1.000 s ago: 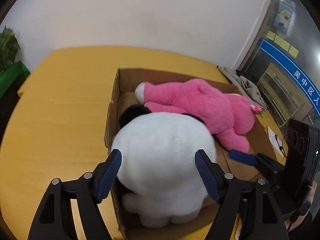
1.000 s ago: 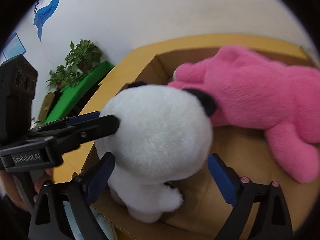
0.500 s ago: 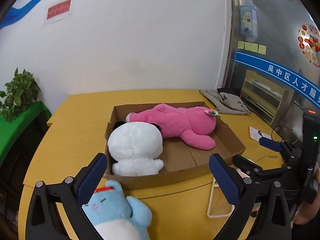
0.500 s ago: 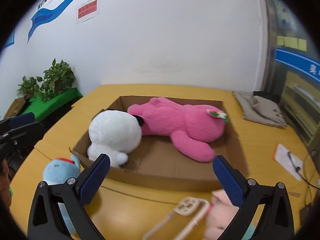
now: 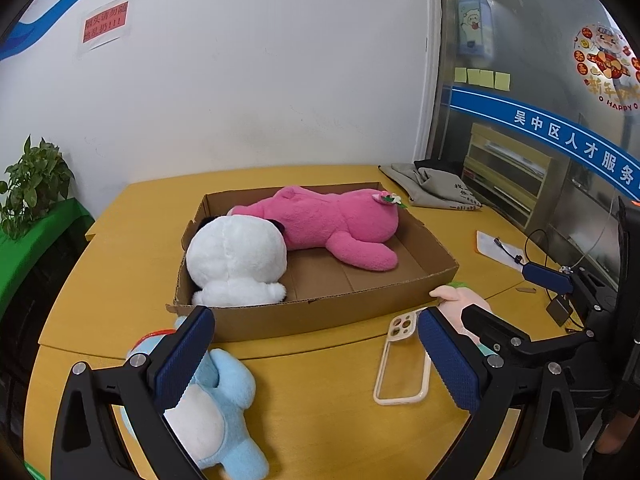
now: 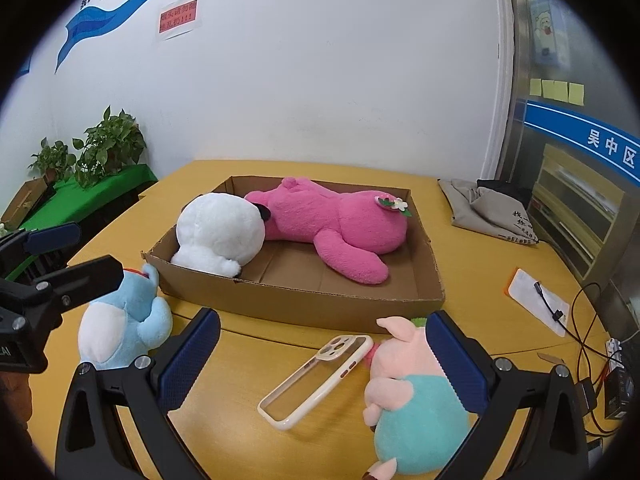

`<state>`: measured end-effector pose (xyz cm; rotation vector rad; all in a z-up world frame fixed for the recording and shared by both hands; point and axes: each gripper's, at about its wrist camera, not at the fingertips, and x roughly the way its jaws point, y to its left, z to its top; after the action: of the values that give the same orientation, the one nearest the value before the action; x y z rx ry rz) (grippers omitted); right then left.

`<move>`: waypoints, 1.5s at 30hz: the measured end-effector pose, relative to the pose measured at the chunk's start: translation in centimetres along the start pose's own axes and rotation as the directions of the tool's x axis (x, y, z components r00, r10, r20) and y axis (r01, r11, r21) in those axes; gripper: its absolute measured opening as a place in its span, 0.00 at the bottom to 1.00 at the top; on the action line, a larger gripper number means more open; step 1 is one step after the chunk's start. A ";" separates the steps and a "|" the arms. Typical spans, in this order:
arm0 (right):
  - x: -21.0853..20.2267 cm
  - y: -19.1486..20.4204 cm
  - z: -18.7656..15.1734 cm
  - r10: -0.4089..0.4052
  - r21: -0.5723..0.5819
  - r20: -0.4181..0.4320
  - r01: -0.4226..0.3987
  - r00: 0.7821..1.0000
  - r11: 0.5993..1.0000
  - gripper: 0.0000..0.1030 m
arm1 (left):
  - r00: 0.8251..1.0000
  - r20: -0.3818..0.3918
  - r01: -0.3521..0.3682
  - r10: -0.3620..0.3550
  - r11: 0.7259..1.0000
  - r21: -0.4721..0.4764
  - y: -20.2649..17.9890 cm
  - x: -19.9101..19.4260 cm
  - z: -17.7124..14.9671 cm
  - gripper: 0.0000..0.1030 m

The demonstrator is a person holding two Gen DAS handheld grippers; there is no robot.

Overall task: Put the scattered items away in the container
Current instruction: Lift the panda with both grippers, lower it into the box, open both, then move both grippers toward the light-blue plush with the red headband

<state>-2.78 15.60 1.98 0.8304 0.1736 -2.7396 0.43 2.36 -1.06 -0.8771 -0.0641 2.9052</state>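
Note:
A shallow cardboard box on the yellow table holds a white panda plush at its left end. A pink plush lies along its back. In front of the box lie a blue plush, a clear phone case and a pink pig plush in teal. My left gripper hangs open above the blue plush. My right gripper is open over the case and pig, gripping nothing.
A folded grey cloth bag lies at the table's back right. Paper with a cable and a tangle of wires sit at the right edge. Potted plants on a green-covered stand are off to the left.
Both grippers let go of the white panda, which now lies in the box. They pulled back and up, and the items on the near table came into view.

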 end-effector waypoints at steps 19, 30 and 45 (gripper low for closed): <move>0.3 -0.3 -0.5 0.003 0.014 -0.008 -0.003 1.000 1.000 1.00 | 1.000 -0.015 0.015 -0.015 1.000 -0.016 -0.4 0.8 -0.5 1.00; 0.6 -0.2 -0.6 0.011 0.020 -0.016 -0.011 1.000 1.000 1.00 | 0.999 -0.032 0.018 -0.019 1.000 -0.024 -0.1 1.4 -0.6 1.00; 1.7 1.7 -0.7 0.079 0.008 -0.032 -0.079 0.996 0.997 1.00 | 0.998 -0.049 0.036 -0.040 0.996 -0.078 4.6 1.2 -2.1 1.00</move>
<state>-3.31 13.74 0.36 0.8642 0.1352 -2.6557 0.17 -2.04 -3.81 -0.9494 -0.1873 2.8608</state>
